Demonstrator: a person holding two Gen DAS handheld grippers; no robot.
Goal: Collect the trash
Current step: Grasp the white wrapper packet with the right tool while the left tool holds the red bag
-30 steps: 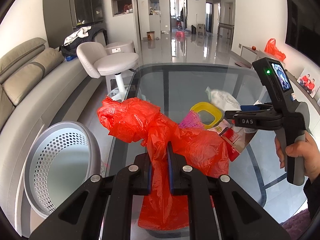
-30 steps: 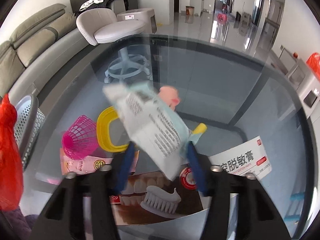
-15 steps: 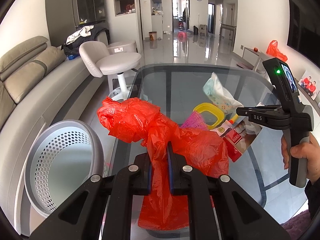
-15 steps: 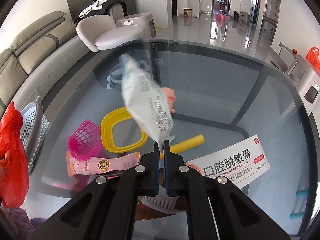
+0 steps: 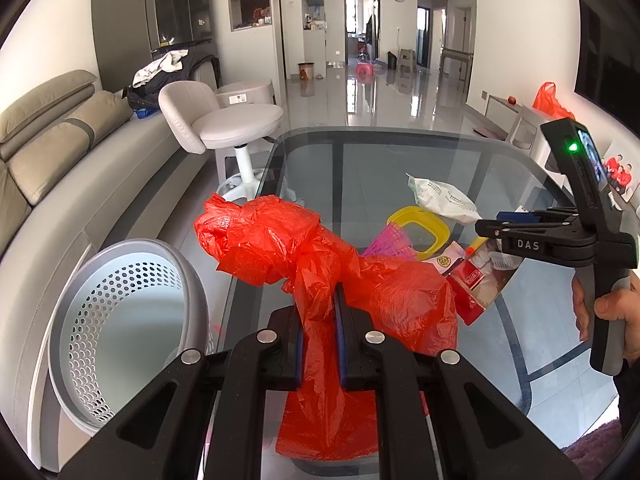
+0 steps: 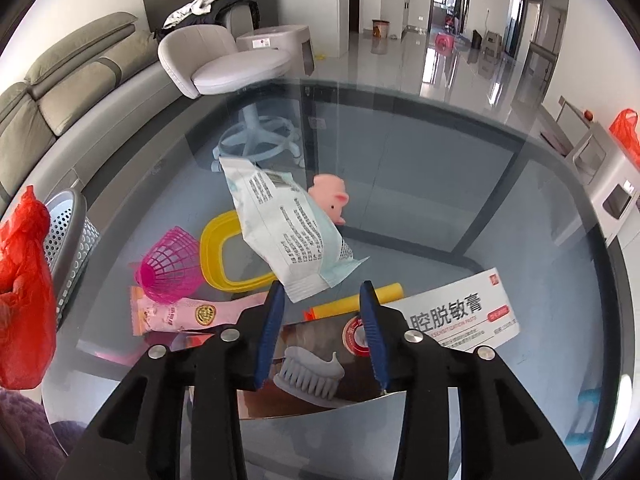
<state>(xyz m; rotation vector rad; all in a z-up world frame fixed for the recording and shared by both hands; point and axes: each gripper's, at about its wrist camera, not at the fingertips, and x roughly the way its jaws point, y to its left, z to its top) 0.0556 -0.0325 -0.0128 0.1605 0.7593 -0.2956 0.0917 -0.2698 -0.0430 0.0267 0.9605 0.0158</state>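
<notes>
My left gripper (image 5: 318, 308) is shut on a crumpled red plastic bag (image 5: 320, 264), held above the near edge of the glass table (image 5: 400, 160). The bag also shows at the left of the right wrist view (image 6: 24, 300). My right gripper (image 6: 322, 292) is open; a white and pale-blue wipes packet (image 6: 284, 224) hangs free just beyond its fingertips, above the table. In the left wrist view the packet (image 5: 440, 198) floats just ahead of the right gripper (image 5: 486, 227). A perforated grey waste basket (image 5: 120, 328) stands on the floor to the left of the table.
On the table lie a yellow ring-shaped lid (image 6: 228, 256), a pink mesh cup (image 6: 168, 268), a pink snack wrapper (image 6: 176, 314), a yellow tube (image 6: 356, 300), a pink pig toy (image 6: 330, 200) and a toothpaste box (image 6: 452, 314). A white stool (image 5: 232, 128) and sofa (image 5: 48, 152) stand at the left.
My right gripper was shut on the wipes packet half a second ago; it has opened and the packet has come free ahead of the fingertips. My left gripper still holds the red bag.
</notes>
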